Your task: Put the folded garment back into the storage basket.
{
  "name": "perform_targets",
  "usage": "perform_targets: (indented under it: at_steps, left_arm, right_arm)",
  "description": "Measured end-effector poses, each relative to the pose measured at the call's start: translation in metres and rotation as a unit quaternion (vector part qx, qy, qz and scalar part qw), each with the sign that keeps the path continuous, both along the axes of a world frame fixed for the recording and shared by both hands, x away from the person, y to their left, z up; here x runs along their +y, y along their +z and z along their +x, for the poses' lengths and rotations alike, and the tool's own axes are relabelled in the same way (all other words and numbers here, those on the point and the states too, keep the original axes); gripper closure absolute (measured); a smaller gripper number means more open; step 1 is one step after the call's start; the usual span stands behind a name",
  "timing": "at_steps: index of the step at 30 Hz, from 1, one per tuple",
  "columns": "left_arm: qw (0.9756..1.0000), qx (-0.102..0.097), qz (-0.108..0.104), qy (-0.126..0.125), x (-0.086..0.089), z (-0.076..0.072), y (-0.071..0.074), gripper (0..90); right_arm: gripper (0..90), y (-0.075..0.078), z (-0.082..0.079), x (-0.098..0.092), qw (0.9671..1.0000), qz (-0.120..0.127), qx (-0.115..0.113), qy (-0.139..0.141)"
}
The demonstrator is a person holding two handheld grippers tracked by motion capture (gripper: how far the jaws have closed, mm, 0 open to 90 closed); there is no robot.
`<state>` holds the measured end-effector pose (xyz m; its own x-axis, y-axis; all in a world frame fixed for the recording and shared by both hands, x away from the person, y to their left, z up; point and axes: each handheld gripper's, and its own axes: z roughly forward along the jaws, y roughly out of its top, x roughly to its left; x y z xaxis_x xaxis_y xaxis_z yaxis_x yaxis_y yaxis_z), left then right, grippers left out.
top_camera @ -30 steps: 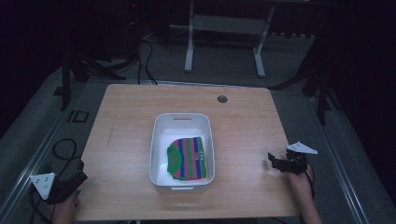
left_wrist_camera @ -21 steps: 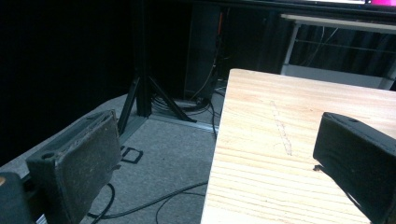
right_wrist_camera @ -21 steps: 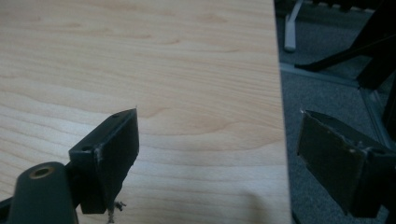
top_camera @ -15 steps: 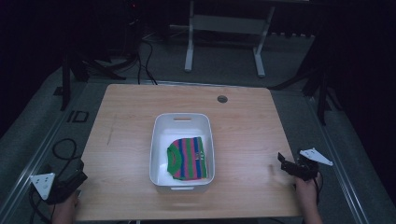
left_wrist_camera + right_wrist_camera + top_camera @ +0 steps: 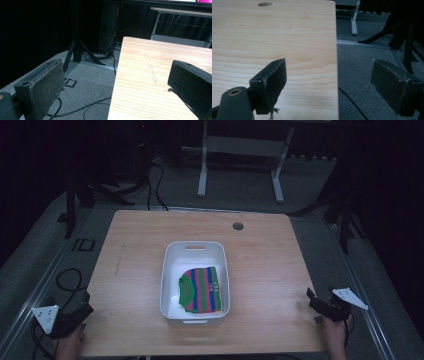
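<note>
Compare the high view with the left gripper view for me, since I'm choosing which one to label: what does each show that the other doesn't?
High view alone: the white bin at the table's middle, holding a folded striped garment, plus the right gripper at the table's right edge.

Left gripper view alone: a close look along the left gripper, jaws wide apart with nothing between them, and a pale scuff on the wood.

Both: the wooden table, grey carpet and floor cables.

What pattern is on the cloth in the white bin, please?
The cloth has green, pink and blue stripes, clearest in the high view.
</note>
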<state>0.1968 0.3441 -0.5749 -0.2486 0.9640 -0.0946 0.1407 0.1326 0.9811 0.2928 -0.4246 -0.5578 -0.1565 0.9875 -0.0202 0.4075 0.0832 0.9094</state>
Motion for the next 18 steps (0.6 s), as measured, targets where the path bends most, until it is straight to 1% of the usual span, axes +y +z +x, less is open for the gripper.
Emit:
perform_targets:
  at_steps: [1,3,5,7,11,14,18]
  left_arm:
    - [1.0000,0.001,0.001,0.000,0.0001,-0.0002,0.0000,1.4]
    - [1.0000,0.000,0.001,0.000,0.0000,-0.0002,0.0000,1.4]
    - [1.0000,-0.001,0.000,0.000,0.0001,-0.0002,-0.0001,1.4]
    - [1.0000,-0.001,-0.001,0.000,0.0002,-0.0003,-0.0001,1.4]
    - [1.0000,-0.003,-0.001,-0.002,0.0007,-0.0008,-0.0001,1.4]
    - [1.0000,-0.003,-0.001,-0.002,0.0010,-0.0011,-0.0001,1.4]
    - [1.0000,-0.003,0.000,-0.002,0.0007,-0.0010,-0.0001,1.4]
  right_arm:
    - [13.3,0.0000,-0.0016,-0.0009,1.0000,0.002,-0.006,-0.004]
    - [13.3,0.0000,-0.0034,-0.0025,0.9999,0.007,-0.011,-0.009]
    - [13.3,-0.0001,-0.0047,-0.0027,0.9996,0.003,-0.018,-0.019]
    - [13.4,-0.0001,-0.0042,-0.0032,0.9997,0.001,-0.016,-0.020]
    - [13.8,-0.0002,-0.0027,-0.0017,0.9992,-0.011,-0.008,-0.037]
    - [13.8,-0.0002,-0.0028,-0.0032,0.9990,-0.006,-0.006,-0.044]
    - [13.8,-0.0003,-0.0026,-0.0054,0.9989,0.004,-0.004,-0.047]
